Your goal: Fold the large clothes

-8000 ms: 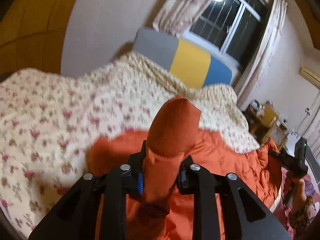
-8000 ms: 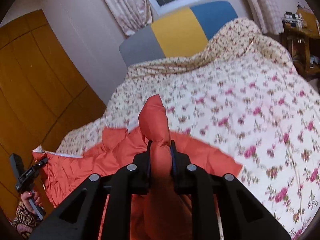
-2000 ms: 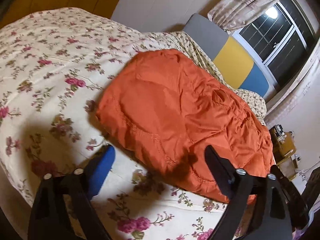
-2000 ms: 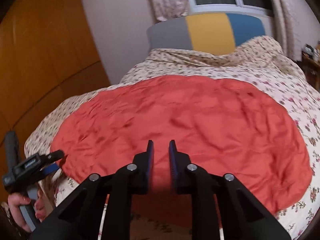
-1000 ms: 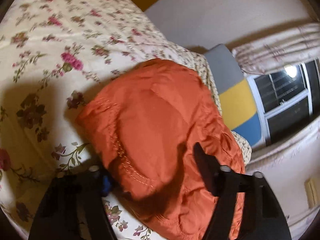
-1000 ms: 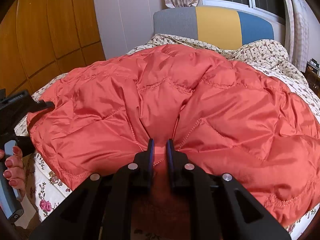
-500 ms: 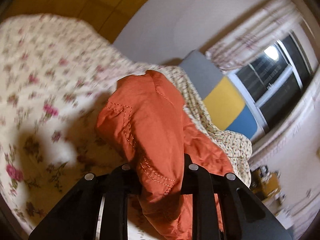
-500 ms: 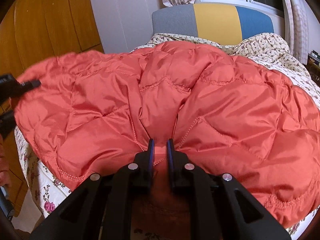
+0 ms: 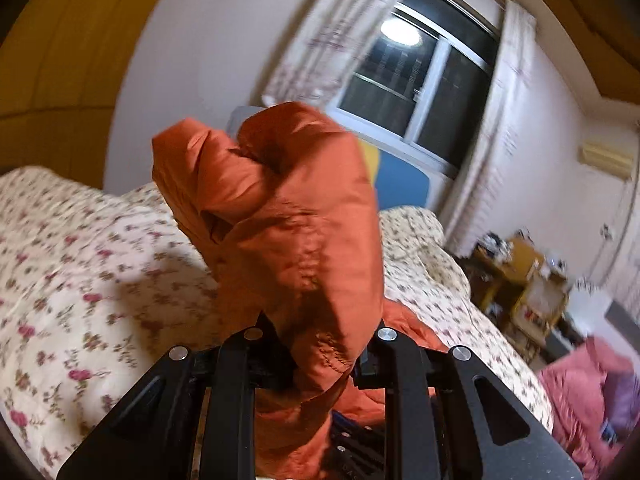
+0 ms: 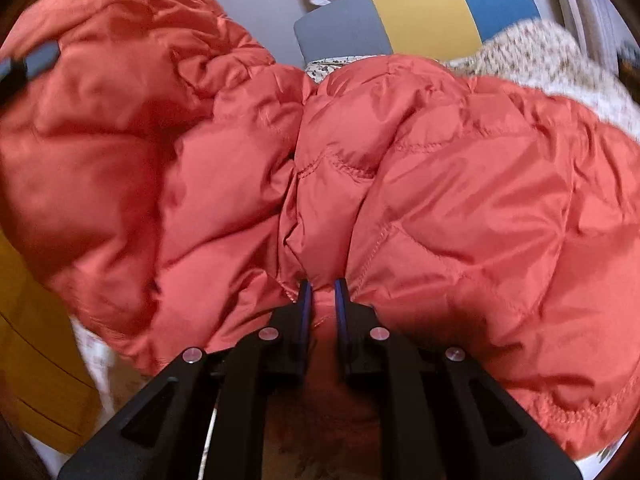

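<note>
While my left tool [image 9: 320, 364] grips the orange jacket [image 10: 440, 200] corner raised above the bed [image 9: 80, 280], my right tool [image 10: 320, 300] stays clamped on its near hem; the garment's bulk lies ahead, toward the headboard [image 10: 420, 16].

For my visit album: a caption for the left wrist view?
Left gripper lifting a clamped fold of orange quilted jacket over a floral bedspread.

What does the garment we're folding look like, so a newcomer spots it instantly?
Find the bed with the floral cover under the window. The jacket lies on it: puffy, quilted, shiny orange-red, the only plain-coloured cloth there, pinched by both grippers.
</note>
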A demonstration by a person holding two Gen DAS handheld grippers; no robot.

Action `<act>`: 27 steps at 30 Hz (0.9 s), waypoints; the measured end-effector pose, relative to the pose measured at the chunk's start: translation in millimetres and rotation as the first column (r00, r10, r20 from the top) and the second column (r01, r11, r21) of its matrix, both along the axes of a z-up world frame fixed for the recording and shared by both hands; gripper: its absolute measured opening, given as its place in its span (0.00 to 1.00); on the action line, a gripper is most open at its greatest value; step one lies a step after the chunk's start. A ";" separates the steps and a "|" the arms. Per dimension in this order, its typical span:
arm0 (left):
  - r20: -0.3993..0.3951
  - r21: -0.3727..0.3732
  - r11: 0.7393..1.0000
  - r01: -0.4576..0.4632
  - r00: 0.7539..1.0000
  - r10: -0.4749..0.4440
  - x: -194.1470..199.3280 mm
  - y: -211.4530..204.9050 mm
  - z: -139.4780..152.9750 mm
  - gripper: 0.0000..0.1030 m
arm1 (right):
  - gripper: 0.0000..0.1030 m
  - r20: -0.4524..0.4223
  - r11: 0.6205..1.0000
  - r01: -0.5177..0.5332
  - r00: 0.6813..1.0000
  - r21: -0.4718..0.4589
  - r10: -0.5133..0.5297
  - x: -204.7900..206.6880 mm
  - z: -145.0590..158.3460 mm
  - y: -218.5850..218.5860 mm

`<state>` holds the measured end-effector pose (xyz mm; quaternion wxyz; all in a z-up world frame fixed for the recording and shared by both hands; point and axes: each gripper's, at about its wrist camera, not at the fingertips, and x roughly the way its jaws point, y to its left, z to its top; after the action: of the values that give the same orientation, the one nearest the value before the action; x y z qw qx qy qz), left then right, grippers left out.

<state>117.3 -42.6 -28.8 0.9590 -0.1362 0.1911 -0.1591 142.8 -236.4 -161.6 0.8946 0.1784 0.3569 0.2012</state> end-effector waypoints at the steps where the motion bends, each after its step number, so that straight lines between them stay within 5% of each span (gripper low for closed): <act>1: 0.003 0.021 1.000 0.010 1.000 -0.010 -0.6 -6.3 -0.5 0.20 | 0.16 0.013 0.999 0.010 1.000 0.051 -0.011 -7.1 3.2 -10.6; 7: 0.033 0.124 0.992 0.039 0.999 -0.044 -4.0 -35.0 -1.3 0.20 | 0.24 0.123 0.989 0.150 0.981 0.018 -0.151 -56.1 22.8 -70.8; 14: 0.080 0.234 0.968 0.088 0.991 -0.109 -12.6 -73.1 -5.7 0.20 | 0.22 0.031 0.928 0.373 0.927 0.010 -0.374 -81.3 1.0 -152.4; 20: 0.091 0.312 0.937 0.155 0.977 -0.192 -16.9 -111.7 -14.6 0.20 | 0.23 -0.020 0.938 0.347 0.938 0.012 -0.347 -82.6 -16.7 -154.9; 27: 0.061 0.435 0.869 0.235 0.955 -0.289 -21.8 -164.1 -40.2 0.20 | 0.28 -0.057 0.953 0.287 0.958 0.101 -0.282 -79.5 -24.3 -163.3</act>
<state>95.5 -206.6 -69.0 0.9450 0.1121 0.1778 -0.2507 63.3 -399.7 -185.9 0.8956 0.2802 0.3350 0.0854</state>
